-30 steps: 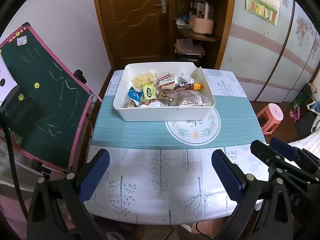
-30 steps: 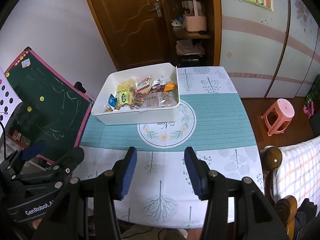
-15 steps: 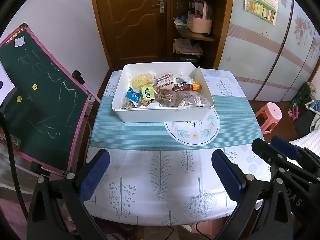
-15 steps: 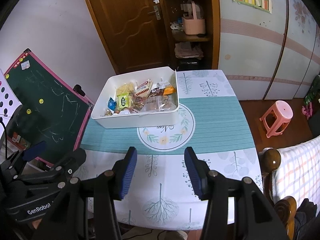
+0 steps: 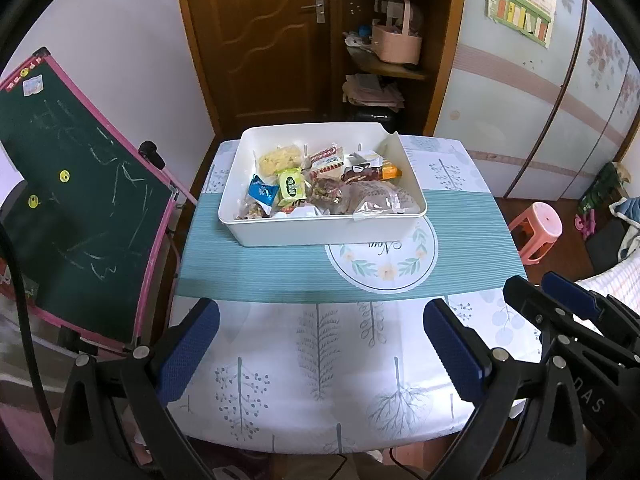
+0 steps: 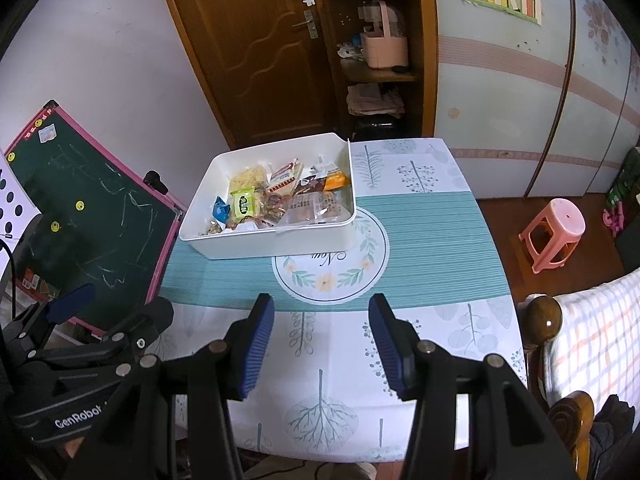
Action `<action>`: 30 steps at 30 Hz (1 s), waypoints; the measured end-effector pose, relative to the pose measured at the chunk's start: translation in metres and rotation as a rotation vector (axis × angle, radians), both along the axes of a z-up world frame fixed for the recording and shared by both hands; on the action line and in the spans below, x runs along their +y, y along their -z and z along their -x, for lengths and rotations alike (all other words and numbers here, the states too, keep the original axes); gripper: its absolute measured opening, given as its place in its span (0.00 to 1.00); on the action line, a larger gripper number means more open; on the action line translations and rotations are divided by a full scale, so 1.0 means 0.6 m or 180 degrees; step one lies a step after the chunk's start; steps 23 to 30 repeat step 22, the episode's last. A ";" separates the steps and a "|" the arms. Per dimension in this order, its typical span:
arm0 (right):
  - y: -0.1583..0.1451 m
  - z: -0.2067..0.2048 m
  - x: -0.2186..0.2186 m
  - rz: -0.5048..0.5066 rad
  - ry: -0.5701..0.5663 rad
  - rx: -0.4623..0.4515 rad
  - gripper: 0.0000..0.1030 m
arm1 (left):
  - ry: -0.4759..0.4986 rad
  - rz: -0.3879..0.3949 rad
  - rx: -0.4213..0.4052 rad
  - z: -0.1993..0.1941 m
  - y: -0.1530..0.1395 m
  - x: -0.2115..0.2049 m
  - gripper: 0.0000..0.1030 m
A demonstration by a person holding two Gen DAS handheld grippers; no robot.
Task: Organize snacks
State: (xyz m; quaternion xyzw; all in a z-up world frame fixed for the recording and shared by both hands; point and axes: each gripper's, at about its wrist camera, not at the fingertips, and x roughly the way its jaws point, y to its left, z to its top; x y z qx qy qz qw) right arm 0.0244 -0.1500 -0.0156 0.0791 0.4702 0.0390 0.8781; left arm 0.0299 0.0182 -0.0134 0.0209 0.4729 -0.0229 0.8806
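Bedroom table (image 5: 280, 280), tree-print cloth: white bin (image 5: 320, 228) at the far side holds all the snacks (image 5: 320, 184), nothing loose on the cloth. Looks done to me. Left gripper (image 5: 320, 356) wide open and empty, right gripper (image 6: 322, 344) half-spread and empty, both well short of the bin.

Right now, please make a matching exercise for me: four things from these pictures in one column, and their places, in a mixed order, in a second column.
Things:
1. white plastic bin
2. pink plastic stool
3. pink handled basket
4. green chalkboard with pink frame

Places:
A. on the wooden shelf beside the door
B. on the floor to the right of the table
C. leaning to the left of the table
D. on the table, holding snack packets

Pairs: 1-D, 2-B, 3-A, 4-C
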 end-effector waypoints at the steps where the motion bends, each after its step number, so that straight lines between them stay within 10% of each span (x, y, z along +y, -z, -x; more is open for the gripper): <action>1: 0.000 -0.001 -0.001 -0.0004 0.0010 -0.0001 0.48 | 0.0005 -0.0002 0.0000 -0.001 -0.001 0.000 0.99; 30: 0.005 -0.018 -0.003 -0.0054 0.0048 0.0069 0.48 | 0.0025 0.0008 0.0051 -0.017 -0.002 -0.003 0.98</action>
